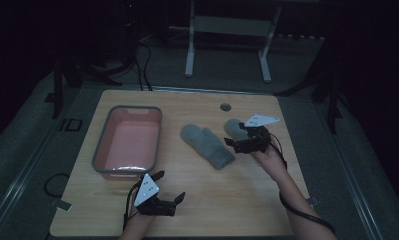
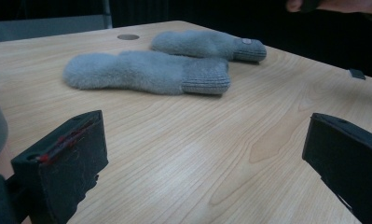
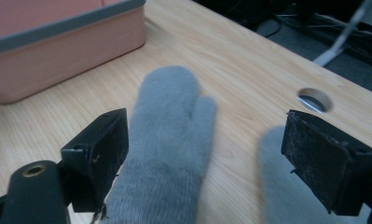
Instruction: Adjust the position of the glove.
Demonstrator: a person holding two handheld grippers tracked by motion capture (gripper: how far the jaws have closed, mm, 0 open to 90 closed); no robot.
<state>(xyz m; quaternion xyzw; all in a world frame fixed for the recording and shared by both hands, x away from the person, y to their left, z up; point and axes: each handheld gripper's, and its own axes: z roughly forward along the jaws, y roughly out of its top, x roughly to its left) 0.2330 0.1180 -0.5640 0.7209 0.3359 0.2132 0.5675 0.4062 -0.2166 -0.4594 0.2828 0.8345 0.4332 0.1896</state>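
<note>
Two grey fuzzy mittens lie on the wooden table (image 1: 237,190). The larger-looking mitten (image 1: 207,145) lies mid-table, cuff toward me. The second mitten (image 1: 233,128) lies to its right, partly under my right gripper (image 1: 237,137), which hovers open above it. In the right gripper view the jaws stand wide apart (image 3: 211,158), with the first mitten (image 3: 169,140) by the left jaw and the second mitten (image 3: 286,196) by the right one. My left gripper (image 1: 169,186) rests open near the front edge, holding nothing. From the left gripper view (image 2: 204,158) both the near mitten (image 2: 146,72) and the far mitten (image 2: 207,44) are well ahead.
A pink bin with a grey rim (image 1: 99,145) stands at the table's left, seen close as the pink bin (image 3: 58,51) in the right gripper view. A round cable hole (image 1: 225,106) sits near the back edge. A white stand's legs (image 1: 189,55) are on the floor behind.
</note>
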